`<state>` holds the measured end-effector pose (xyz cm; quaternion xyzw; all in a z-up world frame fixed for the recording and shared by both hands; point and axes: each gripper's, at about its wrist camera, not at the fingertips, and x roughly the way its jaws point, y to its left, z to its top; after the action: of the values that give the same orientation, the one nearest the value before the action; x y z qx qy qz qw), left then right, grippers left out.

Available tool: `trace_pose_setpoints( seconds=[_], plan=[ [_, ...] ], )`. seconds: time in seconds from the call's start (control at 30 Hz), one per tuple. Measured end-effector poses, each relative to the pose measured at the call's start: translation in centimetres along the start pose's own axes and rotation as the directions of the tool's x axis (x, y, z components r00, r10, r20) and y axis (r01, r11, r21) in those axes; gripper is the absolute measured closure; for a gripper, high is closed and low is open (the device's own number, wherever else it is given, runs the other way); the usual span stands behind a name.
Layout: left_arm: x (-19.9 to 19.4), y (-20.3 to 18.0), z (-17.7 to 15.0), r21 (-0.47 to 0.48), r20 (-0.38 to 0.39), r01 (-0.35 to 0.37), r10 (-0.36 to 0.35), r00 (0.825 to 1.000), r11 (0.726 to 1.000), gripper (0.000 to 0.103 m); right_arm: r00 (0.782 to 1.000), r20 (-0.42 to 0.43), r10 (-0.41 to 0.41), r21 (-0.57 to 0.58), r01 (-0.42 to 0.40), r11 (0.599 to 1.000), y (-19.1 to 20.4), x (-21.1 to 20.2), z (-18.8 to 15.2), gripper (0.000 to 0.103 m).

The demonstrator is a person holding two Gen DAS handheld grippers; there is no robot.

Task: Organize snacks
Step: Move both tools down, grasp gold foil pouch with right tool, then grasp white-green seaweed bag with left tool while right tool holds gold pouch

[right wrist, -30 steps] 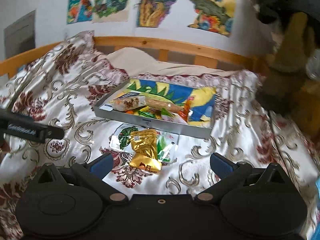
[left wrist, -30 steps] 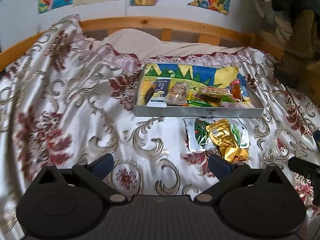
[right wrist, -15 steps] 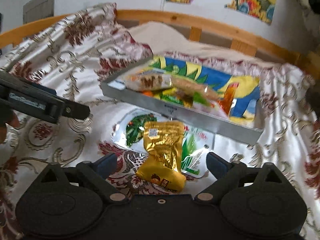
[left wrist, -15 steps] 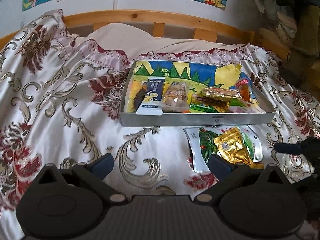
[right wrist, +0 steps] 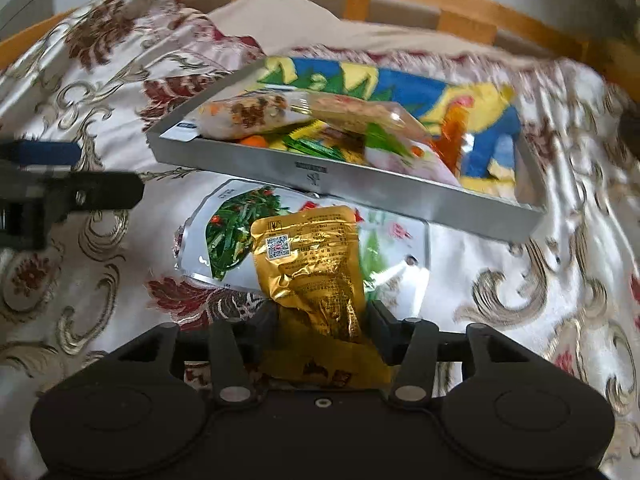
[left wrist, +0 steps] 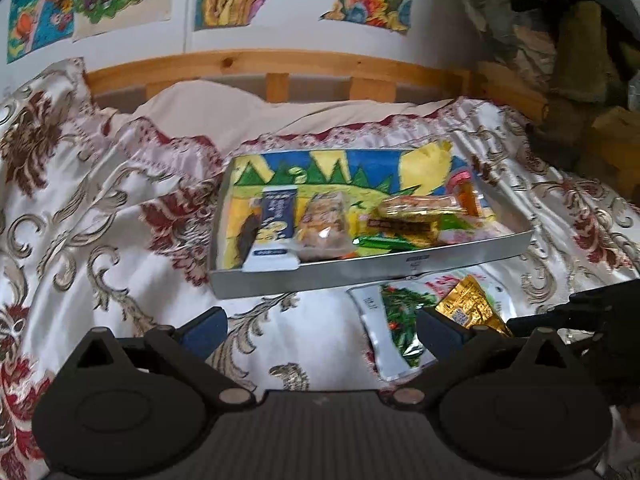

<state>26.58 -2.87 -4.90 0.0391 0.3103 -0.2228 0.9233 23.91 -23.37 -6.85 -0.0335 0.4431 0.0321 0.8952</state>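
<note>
My right gripper (right wrist: 320,328) clamps the gold snack pouch (right wrist: 312,268), which lies on a white-and-green packet (right wrist: 228,236) just before the metal tray (right wrist: 360,190). My left gripper (left wrist: 320,326) hovers spread wide, holding nothing.

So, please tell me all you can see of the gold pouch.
The gold pouch is a shiny, crinkled foil packet with small printed text and a QR code near its top left corner. It lies lengthwise toward the tray, on top of a flat white packet with a picture of green vegetables, on the bedspread. The right gripper is shut on its near end, a finger on each side. It looks sealed and partly puffed.
</note>
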Motion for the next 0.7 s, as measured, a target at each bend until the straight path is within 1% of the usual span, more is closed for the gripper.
trace_pose_setpoints(
  seconds=[0.1,0.17,0.27,0.3,0.37,0.43,0.5,0.6,0.7],
  plan=[
    [-0.2,-0.5,-0.2,0.038,0.008,0.039,-0.04,0.999,0.999,0.0,1.0,-0.019,0.023,-0.003,-0.023,1.0,-1.3,-2.2,0.1,0.053],
    [-0.4,-1.1,-0.2,0.069,0.011,0.065,-0.066,0.998,0.995,0.0,0.999,0.003,0.04,-0.007,-0.04,0.999,-2.4,-4.3,0.3,0.053],
    [-0.6,-2.3,-0.6,0.111,0.006,0.15,-0.151,0.988,0.982,0.0,0.998,0.055,0.037,-0.031,-0.035,0.999,-4.1,-7.3,0.3,0.053],
    [-0.6,-2.8,-0.8,0.13,0.001,0.17,-0.172,0.985,0.977,0.0,0.997,0.073,0.029,-0.027,-0.027,0.999,-4.6,-8.0,0.2,0.053],
    [-0.7,-3.9,-1.2,0.185,0.0,0.189,-0.192,0.981,0.964,0.0,0.995,0.099,0.029,0.009,-0.03,1.0,-5.7,-8.5,0.1,0.053],
    [-0.2,-5.2,-1.3,0.254,-0.016,0.194,-0.197,0.98,0.948,0.0,0.991,0.122,0.053,0.079,-0.063,0.995,-6.7,-8.6,0.4,0.053],
    [0.7,-6.6,-0.9,0.33,-0.042,0.2,-0.197,0.979,0.923,0.0,0.987,0.138,0.077,0.109,-0.092,0.99,-7.2,-8.5,0.7,0.053],
    [2.2,-8.1,-0.4,0.422,-0.067,0.211,-0.201,0.977,0.882,0.0,0.986,0.146,0.082,0.081,-0.094,0.992,-7.2,-8.1,0.8,0.053],
    [4.9,-9.0,-0.1,0.496,-0.152,0.239,-0.187,0.971,0.835,0.0,0.988,0.13,0.087,0.094,-0.1,0.991,-7.5,-7.4,0.6,0.053]
  ],
)
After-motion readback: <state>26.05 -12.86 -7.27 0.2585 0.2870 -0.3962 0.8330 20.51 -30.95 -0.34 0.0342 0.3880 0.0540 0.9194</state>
